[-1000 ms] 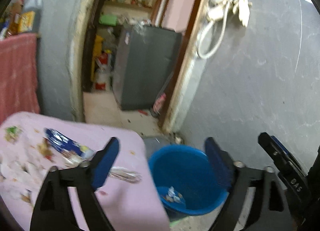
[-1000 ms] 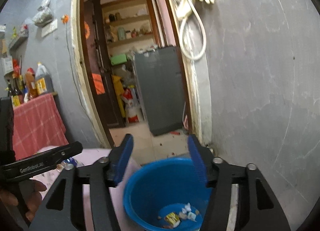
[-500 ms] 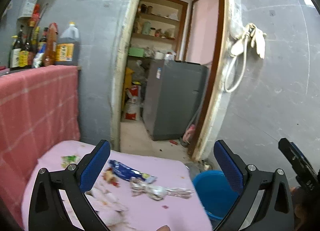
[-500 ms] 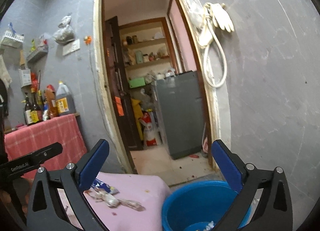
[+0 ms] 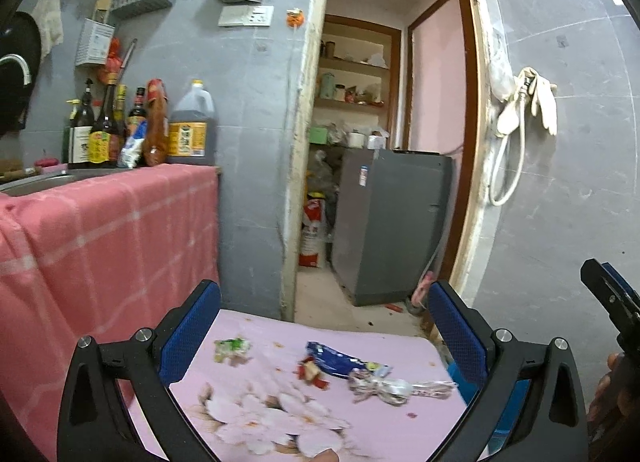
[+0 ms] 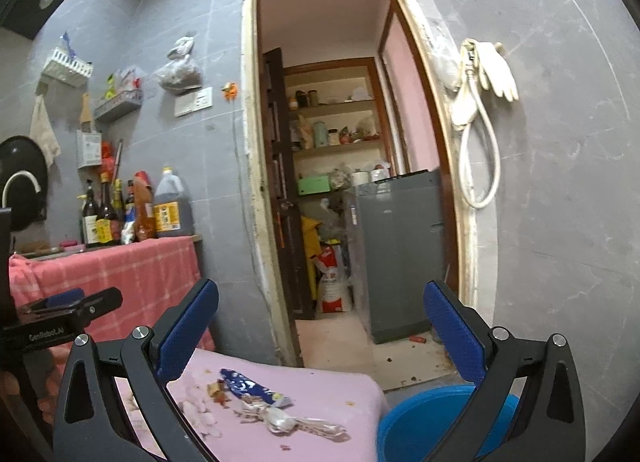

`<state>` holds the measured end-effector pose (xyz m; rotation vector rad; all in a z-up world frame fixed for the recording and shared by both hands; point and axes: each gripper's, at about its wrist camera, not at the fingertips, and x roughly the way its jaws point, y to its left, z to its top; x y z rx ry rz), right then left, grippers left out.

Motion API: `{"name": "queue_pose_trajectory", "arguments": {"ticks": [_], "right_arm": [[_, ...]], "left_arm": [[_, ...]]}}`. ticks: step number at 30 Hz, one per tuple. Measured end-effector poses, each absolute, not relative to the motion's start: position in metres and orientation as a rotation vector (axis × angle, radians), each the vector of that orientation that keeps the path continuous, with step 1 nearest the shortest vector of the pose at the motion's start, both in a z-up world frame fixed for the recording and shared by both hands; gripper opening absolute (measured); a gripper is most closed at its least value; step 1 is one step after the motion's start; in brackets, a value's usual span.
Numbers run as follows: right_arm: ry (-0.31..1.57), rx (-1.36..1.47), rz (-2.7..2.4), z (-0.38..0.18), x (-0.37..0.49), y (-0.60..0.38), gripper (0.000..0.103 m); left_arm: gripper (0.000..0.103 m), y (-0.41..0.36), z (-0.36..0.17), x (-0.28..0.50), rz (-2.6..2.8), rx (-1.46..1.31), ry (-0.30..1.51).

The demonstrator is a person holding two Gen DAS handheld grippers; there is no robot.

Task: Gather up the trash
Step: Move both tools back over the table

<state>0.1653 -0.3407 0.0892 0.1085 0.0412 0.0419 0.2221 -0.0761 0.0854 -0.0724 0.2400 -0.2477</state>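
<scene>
We are holding the left gripper (image 5: 320, 334) and right gripper (image 6: 318, 332) spread wide, empty, jaws just opened. Blue foil wrapper (image 5: 334, 358) and crumpled silver wrapper (image 5: 384, 386) are lying on the pink floral surface (image 5: 400, 434); round blue plastic bin (image 6: 424, 422) beside. Next: we are reaching for a wrapper.

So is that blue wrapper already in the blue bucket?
No, the blue wrapper lies on the pink cloth, beside a crumpled silver wrapper, while the blue bucket stands off to the right.
</scene>
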Motion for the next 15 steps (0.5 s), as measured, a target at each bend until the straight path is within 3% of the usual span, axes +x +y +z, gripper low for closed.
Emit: {"name": "queue_pose_trajectory", "arguments": {"ticks": [15], "right_arm": [[0.069,0.037,0.116,0.054,0.189,-0.315,0.103]], "left_arm": [[0.102,-0.069,0.021,0.251,-0.271,0.052,0.407]]}}
